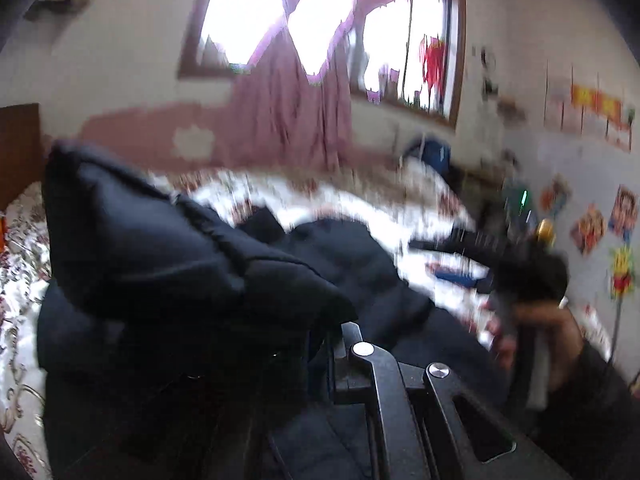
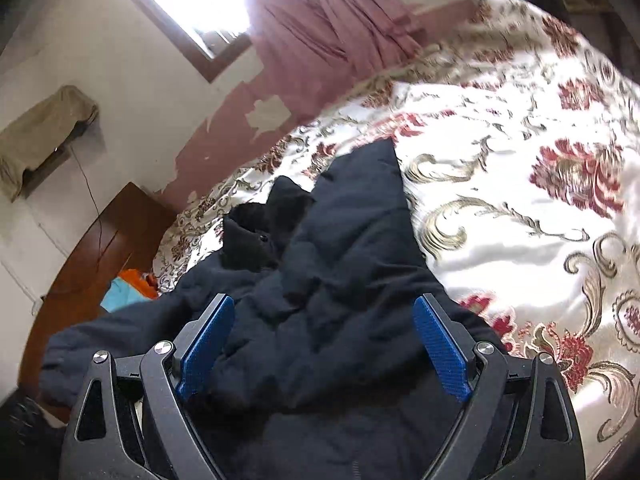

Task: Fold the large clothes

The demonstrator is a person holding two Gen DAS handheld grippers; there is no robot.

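A black padded jacket lies crumpled on the floral bedspread. My right gripper is open just above the jacket, its blue pads wide apart with nothing between them. In the left wrist view my left gripper is shut on a fold of the jacket and holds that part lifted off the bed; the cloth hides its fingertips. The right gripper shows blurred at the right of that view, held in a hand.
A wooden headboard stands at the left, with orange and blue cloth beside it. A pink curtain hangs under the window. A wall with stickers is at the right.
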